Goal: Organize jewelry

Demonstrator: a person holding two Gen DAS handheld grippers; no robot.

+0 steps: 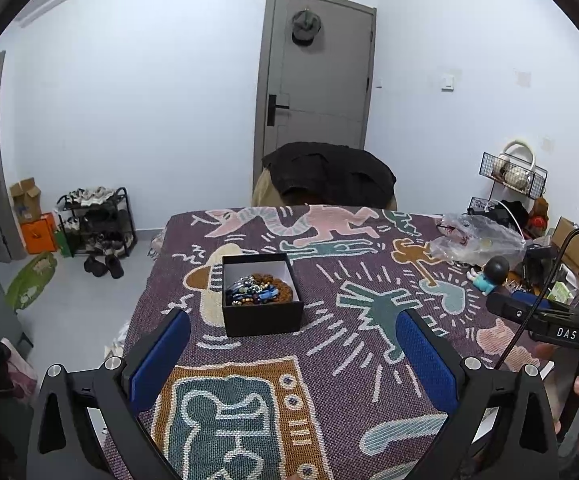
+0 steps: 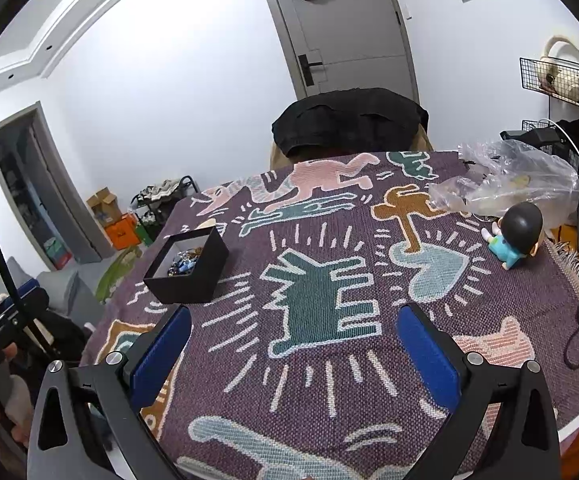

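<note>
Openly, black box (image 1: 262,312) lidless, white-lined, heaped with blue and brown beaded jewelry (image 1: 258,290), left gripper (image 1: 293,332) and right gripper (image 2: 294,332) both spread, empty

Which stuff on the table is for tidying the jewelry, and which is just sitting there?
For the job:
black box
beaded jewelry inside it

Just lying about:
toy figure
clear plastic bag
black jacket on the chair
patterned tablecloth

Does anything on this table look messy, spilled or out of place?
Nothing looks spilled. The jewelry sits heaped and tangled inside the open black box, not sorted. A crumpled plastic bag and a small figurine tipped on its side lie at the table's far right, unrelated to jewelry.
</note>
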